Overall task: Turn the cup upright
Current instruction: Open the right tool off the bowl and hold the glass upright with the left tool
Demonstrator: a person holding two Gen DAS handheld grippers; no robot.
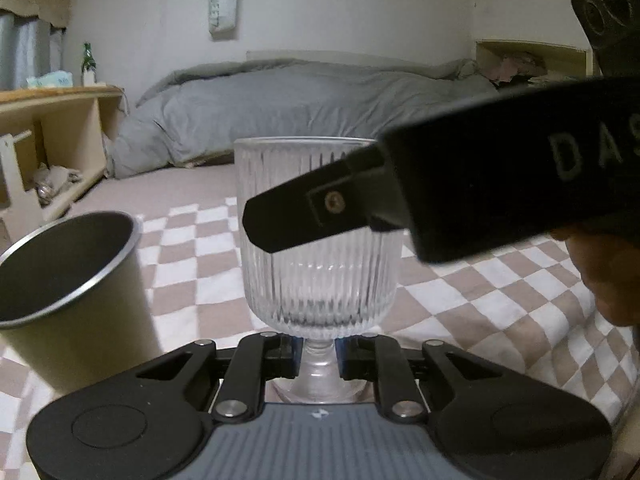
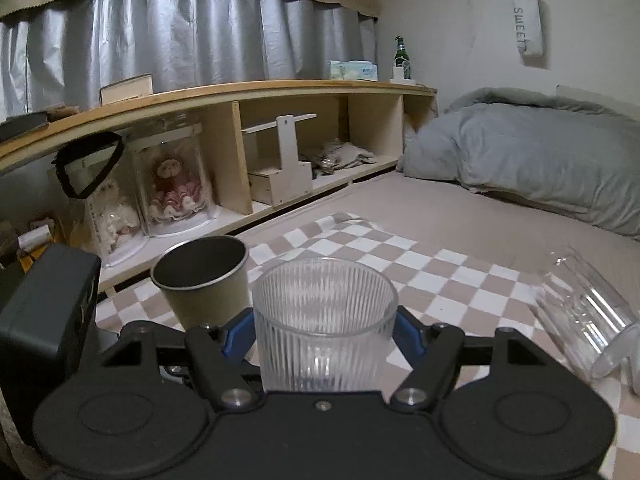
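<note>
While both of my tools hold the ribbed glass goblet (image 1: pixel 318 240), its long axis stands vertical, mouth up, above the checkered blanket (image 1: pixel 480 296). My left tool (image 1: pixel 318 354) is pinched on the stem; my right tool (image 2: pixel 324 332) clamps the bowl from either side (its blue pads just peek out behind the glass). So the goblet lies straight ahead of each tool, about equally near. I judge the flip essentially done, with only setting down left. An olive cup (image 2: pixel 204 276) stands upright just beside it; a clear tumbler (image 2: pixel 588 320) lies on its side, well apart. The goblet's foot is hidden behind the left tool's body, so I can't tell if it touches the blanket.
</note>
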